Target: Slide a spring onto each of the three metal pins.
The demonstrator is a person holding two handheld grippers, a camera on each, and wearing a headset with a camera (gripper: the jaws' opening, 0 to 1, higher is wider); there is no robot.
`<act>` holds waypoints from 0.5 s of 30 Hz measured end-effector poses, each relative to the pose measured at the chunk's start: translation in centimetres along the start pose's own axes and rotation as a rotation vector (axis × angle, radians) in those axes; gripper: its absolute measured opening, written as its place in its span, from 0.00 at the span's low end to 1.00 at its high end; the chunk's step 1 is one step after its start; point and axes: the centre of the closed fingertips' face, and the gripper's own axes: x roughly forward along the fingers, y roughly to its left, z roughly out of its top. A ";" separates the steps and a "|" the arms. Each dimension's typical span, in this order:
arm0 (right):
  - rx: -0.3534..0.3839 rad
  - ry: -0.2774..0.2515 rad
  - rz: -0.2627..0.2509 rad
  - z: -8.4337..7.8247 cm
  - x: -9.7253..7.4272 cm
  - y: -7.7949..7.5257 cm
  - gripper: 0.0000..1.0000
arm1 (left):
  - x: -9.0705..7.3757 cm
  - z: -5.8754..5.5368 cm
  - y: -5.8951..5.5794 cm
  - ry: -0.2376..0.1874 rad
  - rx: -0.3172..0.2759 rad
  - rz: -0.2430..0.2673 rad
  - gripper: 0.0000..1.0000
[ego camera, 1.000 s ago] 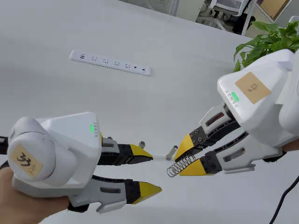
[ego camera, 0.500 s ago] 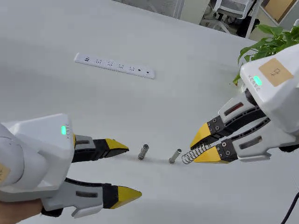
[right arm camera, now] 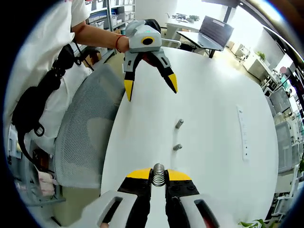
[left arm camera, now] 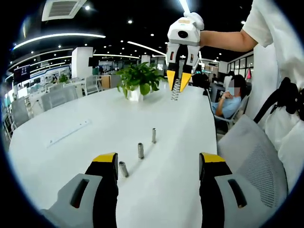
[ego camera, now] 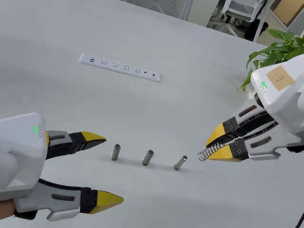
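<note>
Three pins (ego camera: 147, 157) stand in a row, bare table (ego camera: 142, 114) all around.

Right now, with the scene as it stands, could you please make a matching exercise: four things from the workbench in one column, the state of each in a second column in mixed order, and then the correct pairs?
Column one
1. left gripper
2. right gripper
3. pin nearest the right gripper
4. power strip

Column two
A. bare, nothing slid onto it
B. shut on a spring
C. lying flat on the table
D. open, holding nothing

Pairs: 1-D, 2-B, 3-A, 4-C
</note>
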 end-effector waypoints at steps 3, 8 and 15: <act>0.011 0.014 -0.002 -0.6 0.4 -0.5 0.06 | -0.2 -0.3 0.4 -0.009 -0.001 0.003 0.77; 0.031 0.041 -0.003 -1.5 1.2 -1.5 0.06 | -0.4 -1.0 0.9 -0.025 -0.011 0.005 0.89; 0.060 0.078 -0.004 -3.1 2.9 -3.3 0.06 | -0.4 -1.9 1.5 -0.033 -0.028 -0.001 0.98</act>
